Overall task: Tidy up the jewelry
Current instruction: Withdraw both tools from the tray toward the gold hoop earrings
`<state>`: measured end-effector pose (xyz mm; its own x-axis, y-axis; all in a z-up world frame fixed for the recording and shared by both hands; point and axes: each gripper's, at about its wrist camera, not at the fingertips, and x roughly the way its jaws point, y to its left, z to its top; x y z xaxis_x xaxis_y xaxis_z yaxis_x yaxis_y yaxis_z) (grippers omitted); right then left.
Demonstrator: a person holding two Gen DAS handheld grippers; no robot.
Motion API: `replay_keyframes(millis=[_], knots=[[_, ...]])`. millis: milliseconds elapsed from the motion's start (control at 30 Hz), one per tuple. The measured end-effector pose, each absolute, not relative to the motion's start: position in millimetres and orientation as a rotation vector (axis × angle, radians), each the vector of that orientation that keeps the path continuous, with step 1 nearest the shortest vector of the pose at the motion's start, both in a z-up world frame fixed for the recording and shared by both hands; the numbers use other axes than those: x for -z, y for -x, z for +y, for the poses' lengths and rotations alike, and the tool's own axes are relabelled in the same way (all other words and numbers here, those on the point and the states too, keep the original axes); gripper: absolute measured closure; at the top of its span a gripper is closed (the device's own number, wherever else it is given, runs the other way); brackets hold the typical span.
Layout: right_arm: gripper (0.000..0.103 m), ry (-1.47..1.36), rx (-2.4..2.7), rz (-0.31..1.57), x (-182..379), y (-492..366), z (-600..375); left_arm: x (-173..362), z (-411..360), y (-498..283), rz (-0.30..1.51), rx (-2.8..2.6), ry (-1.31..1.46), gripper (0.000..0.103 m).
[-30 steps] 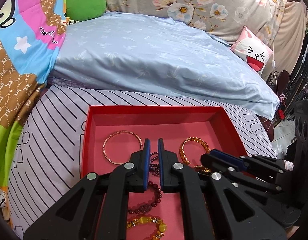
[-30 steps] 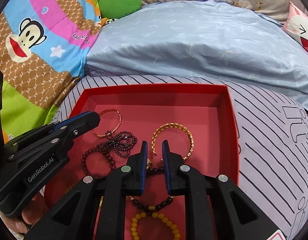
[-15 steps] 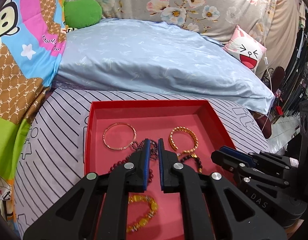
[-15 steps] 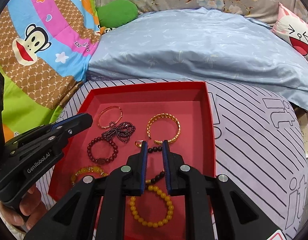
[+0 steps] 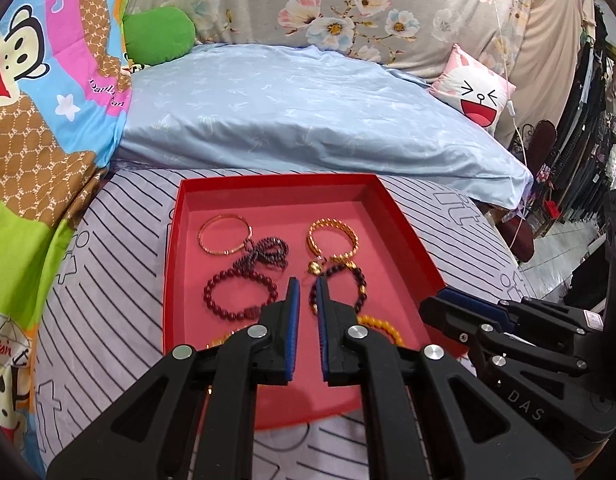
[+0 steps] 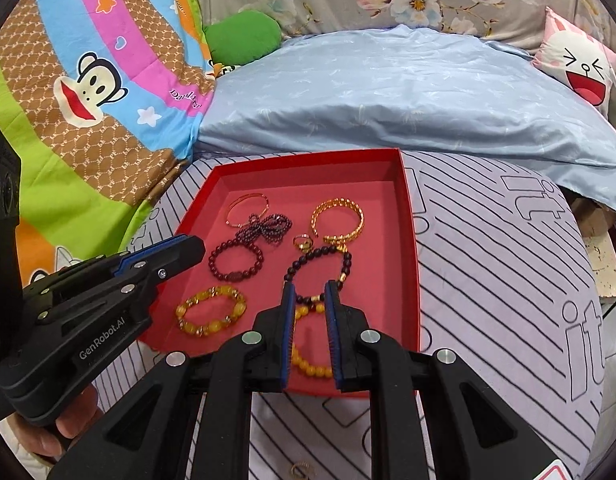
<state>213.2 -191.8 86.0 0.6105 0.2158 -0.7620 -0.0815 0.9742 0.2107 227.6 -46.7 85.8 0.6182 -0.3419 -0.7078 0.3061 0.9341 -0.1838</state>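
Bracelets lie in the red tray on the striped bed cover: a thin bangle, a gold cuff, dark beads and yellow beads. We hold the left tool and right tool above the tray's near edge. Both are closed with nothing between their jaws.

Matt red card tray, shiny gold metal bangle, glossy amber beads, smooth striped cloth
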Motion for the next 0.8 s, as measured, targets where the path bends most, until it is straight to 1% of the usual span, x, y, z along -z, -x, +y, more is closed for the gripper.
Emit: replay_keyframes(millis=[233, 300, 367, 400, 567, 667, 733, 800], knots=[[0.088, -0.168, -0.177, 0.899, -86.7, -182.3, -192.1, -87.9, -42.3, -198.6, 0.824, 0.373, 0.047, 0.095], [0.088, -0.163, -0.179, 0.899, -85.5, -173.4, -191.9, -87.7, -38.0, -189.8, 0.825, 0.371, 0.049, 0.093], [0.086, -0.151, -0.176, 0.901, -82.3, -163.5, -190.9, -86.8, -31.4, -179.3, 0.821, 0.367, 0.053, 0.085], [0.086, -0.148, -0.177, 0.904, -79.6, -157.1, -190.7, -86.5, -29.4, -174.0, 0.819, 0.363, 0.052, 0.084], [0.085, -0.148, -0.185, 0.942, -60.4, -136.4, -187.9, -76.9, -16.6, -149.2, 0.825, 0.338, 0.041, 0.069], [0.084, -0.143, -0.181, 0.968, -46.2, -126.6, -186.0, -65.8, -9.8, -136.5, 0.843, 0.322, 0.037, 0.067], [0.079, -0.146, -0.177, 0.986, -35.7, -121.1, -184.8, -56.1, -4.9, -127.5, 0.859, 0.312, 0.040, 0.065], [0.077, -0.150, -0.177, 0.998, -27.9, -116.9, -184.0, -48.8, -0.7, -121.0, 0.868, 0.304, 0.045, 0.062]])
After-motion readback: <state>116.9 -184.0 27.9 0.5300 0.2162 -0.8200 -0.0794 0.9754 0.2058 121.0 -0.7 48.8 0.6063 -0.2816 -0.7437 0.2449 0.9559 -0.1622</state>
